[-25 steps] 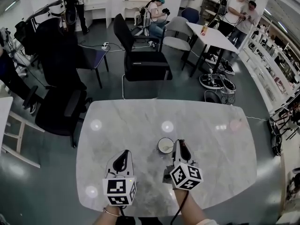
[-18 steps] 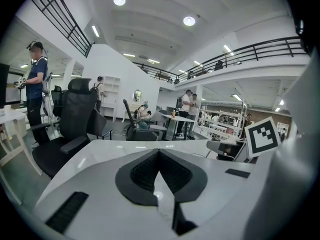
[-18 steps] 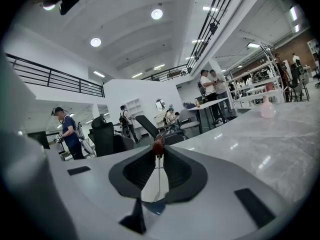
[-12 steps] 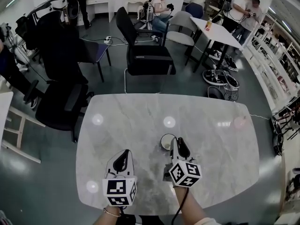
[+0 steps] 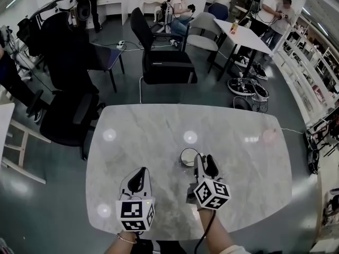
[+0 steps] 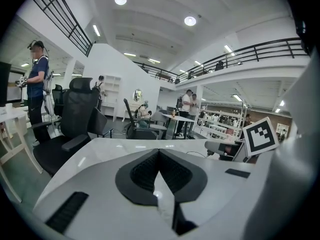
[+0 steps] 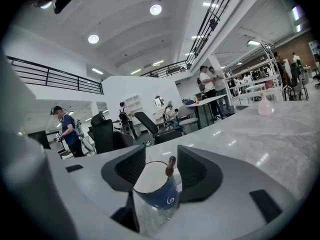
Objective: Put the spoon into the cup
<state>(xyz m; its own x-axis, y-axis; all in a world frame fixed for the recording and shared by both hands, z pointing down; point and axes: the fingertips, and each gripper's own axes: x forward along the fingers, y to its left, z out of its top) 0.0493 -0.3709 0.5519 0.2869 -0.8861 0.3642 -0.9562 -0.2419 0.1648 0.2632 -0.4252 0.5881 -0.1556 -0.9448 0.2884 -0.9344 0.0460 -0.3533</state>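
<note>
Right gripper view: the right gripper [image 7: 161, 156] is opening its jaws either side of the cup [image 7: 156, 194], around the table's [image 7: 280, 134] middle with the spoon [image 7: 170, 166] leaning inside, so a skewed withdrawal could topple it; the left gripper [image 6: 159, 156] is clenched, empty.

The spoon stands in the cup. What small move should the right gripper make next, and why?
Probably draw the right gripper straight back from the cup. Its jaws are opening, the spoon already leans inside the cup, and neither pad seems to press on it. Backing out level should avoid knocking the handle.
</note>
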